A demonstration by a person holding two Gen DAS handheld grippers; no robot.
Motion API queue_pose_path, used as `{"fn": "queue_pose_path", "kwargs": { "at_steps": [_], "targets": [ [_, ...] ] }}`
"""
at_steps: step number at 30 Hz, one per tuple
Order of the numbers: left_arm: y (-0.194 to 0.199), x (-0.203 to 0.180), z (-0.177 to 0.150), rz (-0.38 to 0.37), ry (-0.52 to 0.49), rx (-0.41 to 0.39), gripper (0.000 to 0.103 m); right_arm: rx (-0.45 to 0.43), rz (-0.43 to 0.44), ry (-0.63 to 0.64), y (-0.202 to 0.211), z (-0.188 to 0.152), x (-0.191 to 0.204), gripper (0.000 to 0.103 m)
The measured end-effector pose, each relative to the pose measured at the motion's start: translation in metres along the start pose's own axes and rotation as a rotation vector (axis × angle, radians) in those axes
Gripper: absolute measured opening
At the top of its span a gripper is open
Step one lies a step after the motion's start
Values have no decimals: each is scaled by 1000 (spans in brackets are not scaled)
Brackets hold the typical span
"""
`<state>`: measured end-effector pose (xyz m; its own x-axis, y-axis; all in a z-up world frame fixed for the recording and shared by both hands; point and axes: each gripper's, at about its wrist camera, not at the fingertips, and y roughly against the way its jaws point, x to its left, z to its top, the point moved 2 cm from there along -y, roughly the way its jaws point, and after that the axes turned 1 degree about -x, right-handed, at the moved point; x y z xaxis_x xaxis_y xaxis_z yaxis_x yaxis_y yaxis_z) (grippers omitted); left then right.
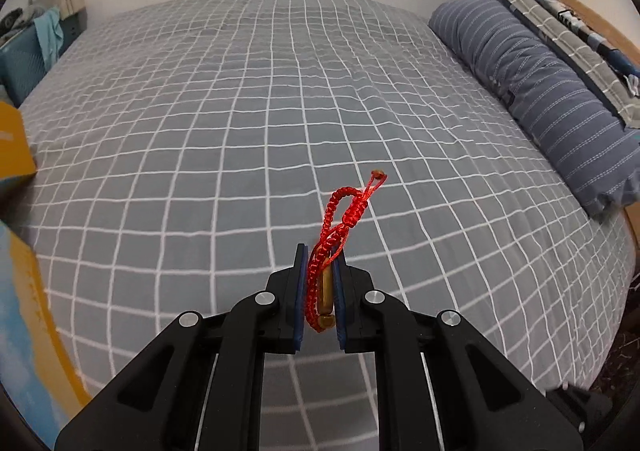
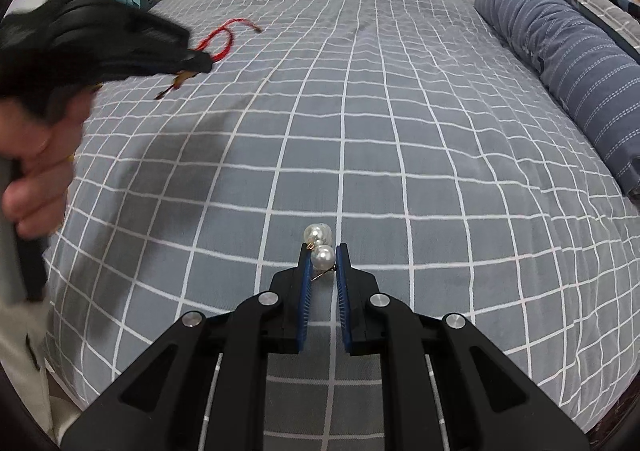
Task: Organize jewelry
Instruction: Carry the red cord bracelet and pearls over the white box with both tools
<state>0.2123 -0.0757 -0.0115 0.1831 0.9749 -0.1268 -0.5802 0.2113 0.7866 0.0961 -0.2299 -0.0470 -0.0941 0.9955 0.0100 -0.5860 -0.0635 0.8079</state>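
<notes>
My left gripper [image 1: 322, 255] is shut on a red braided cord bracelet [image 1: 340, 219] with a gold tube bead, held above the grey checked bedspread [image 1: 240, 111]; its loop and knotted end stick out past the tips. In the right wrist view the left gripper [image 2: 200, 61] is blurred at upper left, with the red bracelet [image 2: 222, 39] trailing from it. My right gripper [image 2: 323, 251] is shut on a pearl earring [image 2: 322, 247] with two white pearls and a thin gold hook, one pearl between the blue pads.
A blue striped pillow [image 1: 540, 91] and a folded checked quilt [image 1: 568, 23] lie along the bed's right side. An orange box [image 1: 14, 143] sits at the left edge. A blue bin [image 1: 24, 59] with cloth stands beyond the bed's far left corner.
</notes>
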Motion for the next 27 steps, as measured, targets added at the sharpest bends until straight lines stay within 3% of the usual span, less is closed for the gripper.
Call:
{"fn": "queue_pose_path", "kwargs": {
  "at_steps": [14, 20, 27],
  "targets": [
    [71, 31, -22, 24, 58, -65, 11, -40, 23, 4, 5, 35, 11, 11],
    [93, 60, -28, 90, 113, -76, 11, -57, 44, 15, 9, 53, 25, 11],
    [119, 92, -35, 116, 169, -84, 11, -86, 77, 52, 16, 78, 51, 11]
  ]
}}
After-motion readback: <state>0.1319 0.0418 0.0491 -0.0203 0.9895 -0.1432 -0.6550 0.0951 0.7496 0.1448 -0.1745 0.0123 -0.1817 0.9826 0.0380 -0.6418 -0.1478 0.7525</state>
